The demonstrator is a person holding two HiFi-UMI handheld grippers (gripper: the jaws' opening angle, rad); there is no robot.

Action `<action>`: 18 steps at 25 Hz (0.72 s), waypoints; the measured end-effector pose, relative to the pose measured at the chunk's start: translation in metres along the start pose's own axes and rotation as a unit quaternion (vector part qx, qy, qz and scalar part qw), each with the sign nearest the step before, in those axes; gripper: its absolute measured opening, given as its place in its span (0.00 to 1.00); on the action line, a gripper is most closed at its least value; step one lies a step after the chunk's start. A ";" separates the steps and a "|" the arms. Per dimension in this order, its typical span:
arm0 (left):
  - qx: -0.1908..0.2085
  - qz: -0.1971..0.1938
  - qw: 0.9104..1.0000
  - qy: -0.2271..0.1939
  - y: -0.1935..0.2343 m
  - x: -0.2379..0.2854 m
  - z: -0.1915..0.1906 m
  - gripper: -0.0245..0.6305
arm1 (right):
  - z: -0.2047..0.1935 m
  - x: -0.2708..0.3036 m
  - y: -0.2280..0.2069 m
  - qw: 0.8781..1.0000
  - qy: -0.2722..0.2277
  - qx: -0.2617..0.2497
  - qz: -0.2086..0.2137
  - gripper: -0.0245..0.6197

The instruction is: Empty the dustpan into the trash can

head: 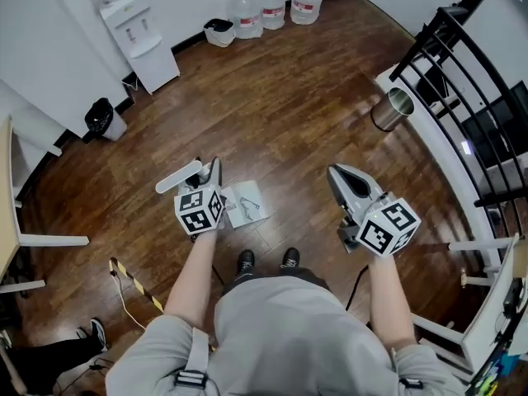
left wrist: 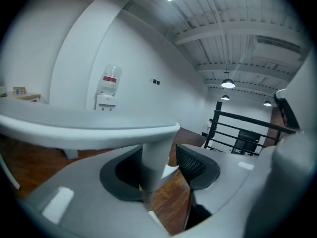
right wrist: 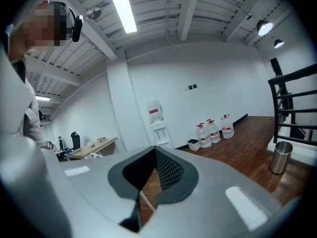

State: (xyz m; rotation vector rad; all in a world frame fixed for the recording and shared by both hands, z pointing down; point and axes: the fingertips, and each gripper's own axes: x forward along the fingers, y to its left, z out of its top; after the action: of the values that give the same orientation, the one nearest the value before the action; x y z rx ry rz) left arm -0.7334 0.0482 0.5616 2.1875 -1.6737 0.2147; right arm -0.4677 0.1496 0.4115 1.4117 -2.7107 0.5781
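Closest to you, at about 11 o'clock from your shoes (head: 245, 261), your left gripper (head: 214, 167) has its fingers (left wrist: 198, 165) closed partway on the upright white post of the handle (head: 177, 177). The post stands between the pads, tight against the left one, and the flat grip bar crosses just above them. The dustpan (head: 245, 205) shows as a pale tray just beside that gripper, at its 3 o'clock, over the wooden floor (head: 289, 122). You cannot tell from here whether it rests on the boards or hangs clear of them.

Your right gripper (head: 340, 176) is at 1 o'clock from your shoes, well apart from the dustpan. Its fingers (right wrist: 171, 170) meet at the tips, with nothing between them.

Farther out, the steel trash can (head: 394, 110) stands upright and open-topped at 1 o'clock from the right gripper, near the foot of the black railing (head: 470, 97). A small black bin (head: 103, 120) sits at 10 o'clock from the left gripper, by the wall.

Farthest away, a white water dispenser (head: 136, 35) stands against the wall at 11 o'clock. A row of water bottles (head: 272, 5) stands at 12 o'clock.
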 end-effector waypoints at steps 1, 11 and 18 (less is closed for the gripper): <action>0.004 -0.014 1.000 -0.004 -0.006 -0.001 0.008 0.35 | 0.001 -0.001 0.000 1.000 -0.005 0.001 -0.007 0.04; 0.042 -0.154 0.987 -0.004 -0.086 0.003 0.062 0.35 | 0.005 -0.028 -0.006 0.995 -0.041 0.004 -0.095 0.04; 0.047 -0.223 0.974 0.001 -0.175 0.052 0.102 0.34 | 0.028 -0.080 -0.060 0.984 -0.076 0.003 -0.164 0.04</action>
State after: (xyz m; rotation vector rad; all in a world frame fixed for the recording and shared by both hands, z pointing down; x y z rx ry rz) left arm -0.5622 0.0015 0.4507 2.5617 -1.1468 0.1734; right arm -0.3685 0.1719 0.3882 1.9211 -2.4959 0.4717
